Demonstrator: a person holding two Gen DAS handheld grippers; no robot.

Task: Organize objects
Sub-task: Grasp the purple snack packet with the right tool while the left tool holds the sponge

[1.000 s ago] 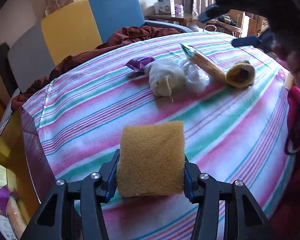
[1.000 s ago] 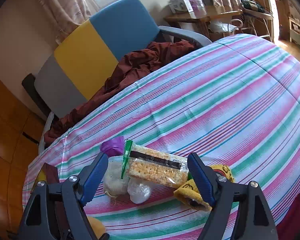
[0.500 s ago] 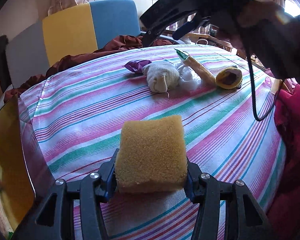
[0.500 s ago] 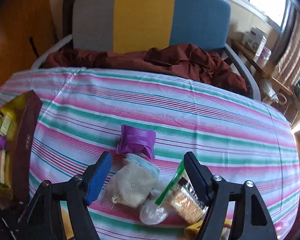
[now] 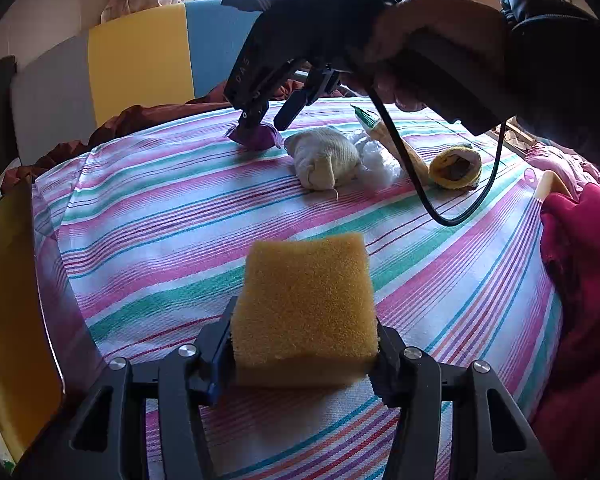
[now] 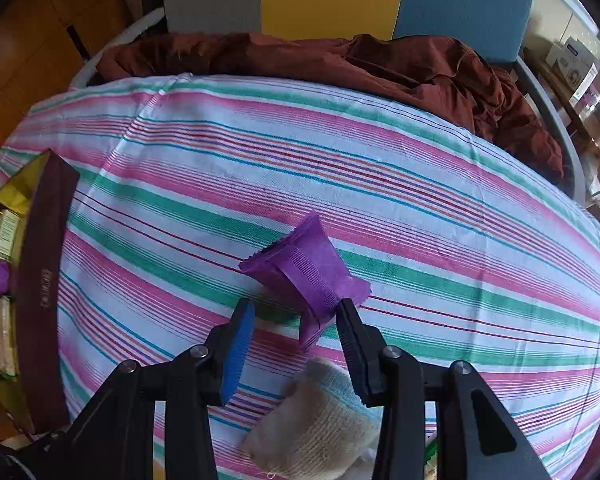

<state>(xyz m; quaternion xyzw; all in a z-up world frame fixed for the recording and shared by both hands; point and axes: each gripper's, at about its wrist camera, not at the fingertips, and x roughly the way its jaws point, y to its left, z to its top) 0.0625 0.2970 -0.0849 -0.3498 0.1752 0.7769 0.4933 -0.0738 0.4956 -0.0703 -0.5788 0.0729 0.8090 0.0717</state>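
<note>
While the striped worktop (image 6: 380, 152) carries a box (image 6: 44, 280) at its left edge, the left gripper (image 5: 304, 356), jaws clamped on the sponge (image 5: 306, 312), risks crushing it, and the right gripper (image 6: 296, 344), jaws apart, straddling only a corner of the purple packet (image 6: 304, 272), risks sliding off crinkly film.

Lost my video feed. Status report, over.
Left gripper shut on sponge. Right gripper open, straddling purple packet on striped cloth. Rolled sock close beneath.
</note>
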